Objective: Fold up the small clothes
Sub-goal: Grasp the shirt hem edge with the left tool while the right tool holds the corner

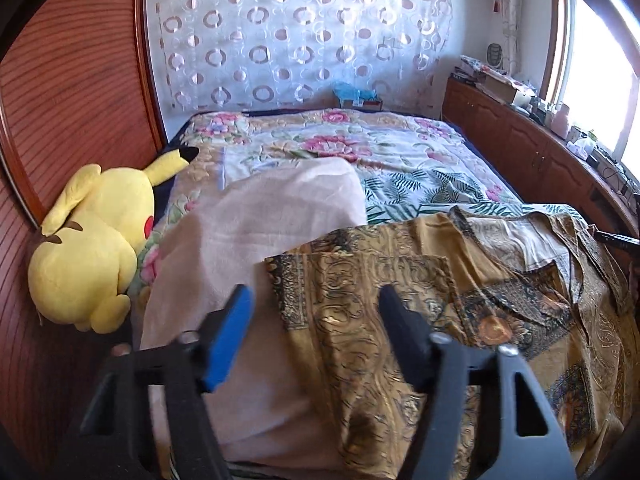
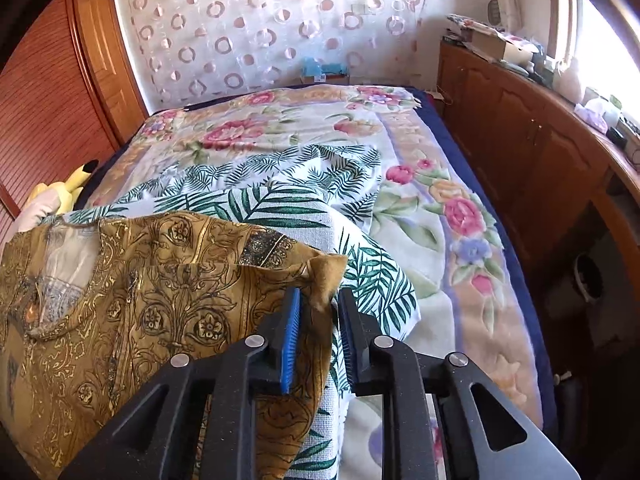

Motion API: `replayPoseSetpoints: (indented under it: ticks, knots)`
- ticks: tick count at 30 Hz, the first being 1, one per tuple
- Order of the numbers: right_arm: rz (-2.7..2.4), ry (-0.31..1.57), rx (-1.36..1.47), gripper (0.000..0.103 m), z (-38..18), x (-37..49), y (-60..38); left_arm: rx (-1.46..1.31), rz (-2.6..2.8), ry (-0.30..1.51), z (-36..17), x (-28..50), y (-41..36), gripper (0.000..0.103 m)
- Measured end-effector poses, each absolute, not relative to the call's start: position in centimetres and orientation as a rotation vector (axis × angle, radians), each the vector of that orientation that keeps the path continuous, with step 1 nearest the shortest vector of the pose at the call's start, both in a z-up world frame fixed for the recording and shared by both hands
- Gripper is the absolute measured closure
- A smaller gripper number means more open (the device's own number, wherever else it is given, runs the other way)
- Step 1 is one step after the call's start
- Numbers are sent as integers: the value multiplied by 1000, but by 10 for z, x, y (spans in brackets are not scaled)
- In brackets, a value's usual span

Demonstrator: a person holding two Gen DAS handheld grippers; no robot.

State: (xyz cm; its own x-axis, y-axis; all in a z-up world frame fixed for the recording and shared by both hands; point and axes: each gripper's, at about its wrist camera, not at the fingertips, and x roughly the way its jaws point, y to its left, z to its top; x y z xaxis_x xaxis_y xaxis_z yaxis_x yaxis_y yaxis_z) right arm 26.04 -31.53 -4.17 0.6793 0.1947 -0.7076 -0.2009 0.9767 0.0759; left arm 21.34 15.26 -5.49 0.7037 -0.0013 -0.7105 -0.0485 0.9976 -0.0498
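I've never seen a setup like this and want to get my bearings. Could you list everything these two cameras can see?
Patterned garment: one, gold and black, front of the bed.
Leaf-print cloth: one, white and green, behind the garment.
Towel-like cloth: one, pale pink, left of the garment.
Plush toy: one, yellow, at the bed's left edge.
Floral bedspread: one, pastel, covering the bed.
Sheer curtain: one, white with circles, back wall.
Wooden cabinets: brown, right wall, cluttered top.
Left gripper: black, blue pads, open over the garment.
Right gripper: black, shut on the garment's corner.
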Motion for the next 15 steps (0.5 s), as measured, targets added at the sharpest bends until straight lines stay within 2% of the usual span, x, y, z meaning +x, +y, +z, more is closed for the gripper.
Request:
replayPoseSetpoints:
  ticks: [2,12,15]
  knots:
    - [224,793,-5,82,-42,261,-316,-85,24,808,-58,220,157,49]
    - [234,781,11,82,-40,255,-317,-104,26,837,-66,233,162,49]
    - [232,780,6,82,-40,255,-317,-111,24,841,-67,237,164,53]
